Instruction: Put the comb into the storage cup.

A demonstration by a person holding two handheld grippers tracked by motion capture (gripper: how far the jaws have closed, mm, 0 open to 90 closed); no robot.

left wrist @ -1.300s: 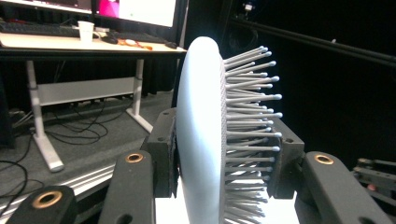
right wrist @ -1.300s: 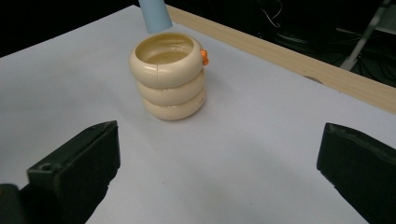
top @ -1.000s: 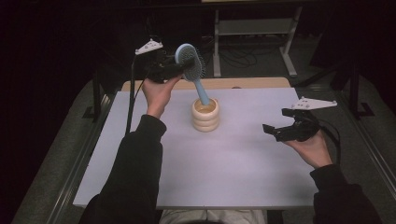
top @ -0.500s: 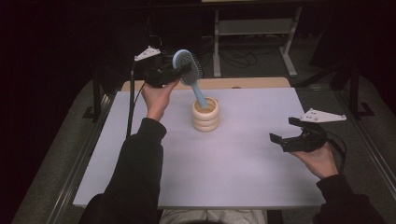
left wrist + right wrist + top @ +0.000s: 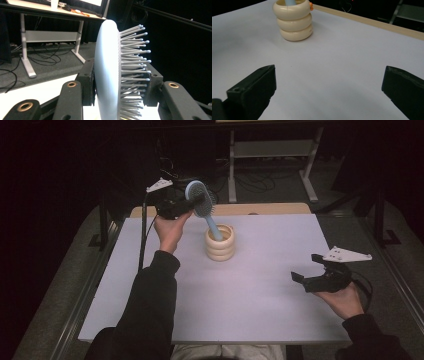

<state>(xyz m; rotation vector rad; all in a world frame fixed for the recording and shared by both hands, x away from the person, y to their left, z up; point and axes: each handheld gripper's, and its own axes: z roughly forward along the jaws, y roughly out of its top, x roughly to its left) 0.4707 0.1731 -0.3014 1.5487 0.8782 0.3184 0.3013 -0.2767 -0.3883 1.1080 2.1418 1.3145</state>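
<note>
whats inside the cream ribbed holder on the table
The light blue hairbrush's handle stands inside the cream ribbed holder; its tip and the holder's bottom are hidden by the wall.

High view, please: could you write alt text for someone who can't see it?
A person's left tongs grip the head of a light blue hairbrush, its handle dipped into a cream ringed holder on a white table. The right tongs hover open near the table's right edge, holding nothing.

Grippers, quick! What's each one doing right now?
Left gripper: closed on the head of the blue hairbrush, whose handle sits in the cream holder.
Right gripper: open, holding nothing, above the table.
</note>
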